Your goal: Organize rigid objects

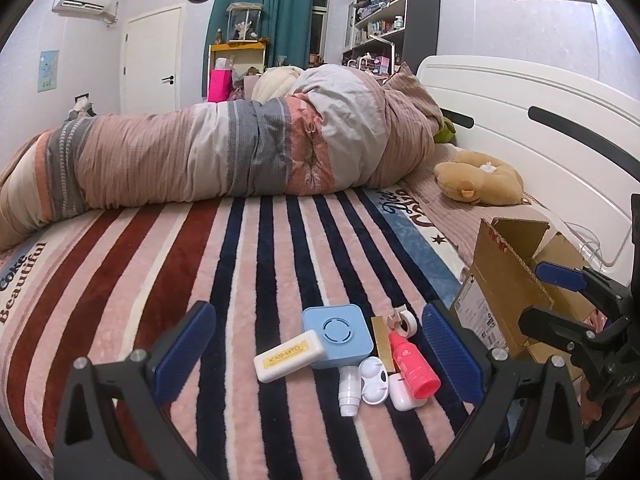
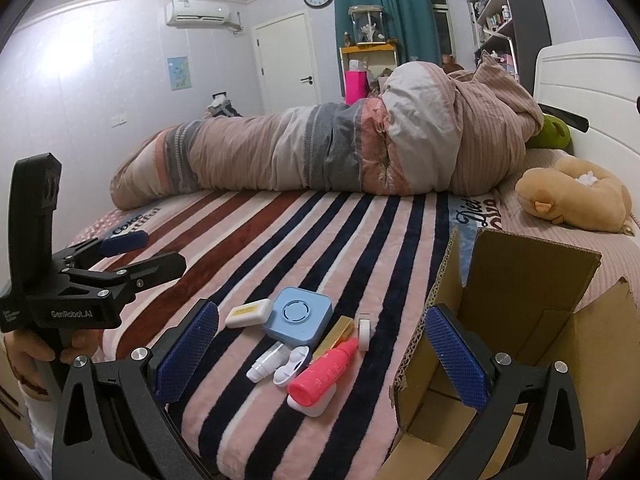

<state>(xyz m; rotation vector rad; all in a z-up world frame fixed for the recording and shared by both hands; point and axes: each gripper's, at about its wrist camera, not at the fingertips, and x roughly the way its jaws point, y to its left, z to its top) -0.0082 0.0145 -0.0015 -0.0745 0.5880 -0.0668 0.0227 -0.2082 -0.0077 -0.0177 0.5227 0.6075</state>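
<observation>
A cluster of small rigid objects lies on the striped bedspread: a light blue square box (image 1: pixel 335 334) (image 2: pixel 298 319), a white case with a yellow label (image 1: pixel 289 355) (image 2: pixel 248 313), a pink bottle (image 1: pixel 412 365) (image 2: pixel 323 372), a white contact lens case (image 1: pixel 374 381) (image 2: pixel 291 364), a small white bottle (image 1: pixel 349 394) (image 2: pixel 265 362), a white earbud case (image 1: pixel 405 397), a gold stick (image 1: pixel 383 340) (image 2: pixel 336 336) and a tape roll (image 1: pixel 405 320) (image 2: pixel 363 332). My left gripper (image 1: pixel 320 354) is open and empty, just before the cluster. My right gripper (image 2: pixel 322 356) is open and empty, its right finger over the open cardboard box (image 2: pixel 520 320) (image 1: pixel 508 280).
A rolled duvet (image 1: pixel 224 152) (image 2: pixel 320 152) lies across the far side of the bed. A tan plush toy (image 1: pixel 480 178) (image 2: pixel 576 196) rests near the white headboard (image 1: pixel 520 120). The left gripper shows at the left of the right wrist view (image 2: pixel 132 252).
</observation>
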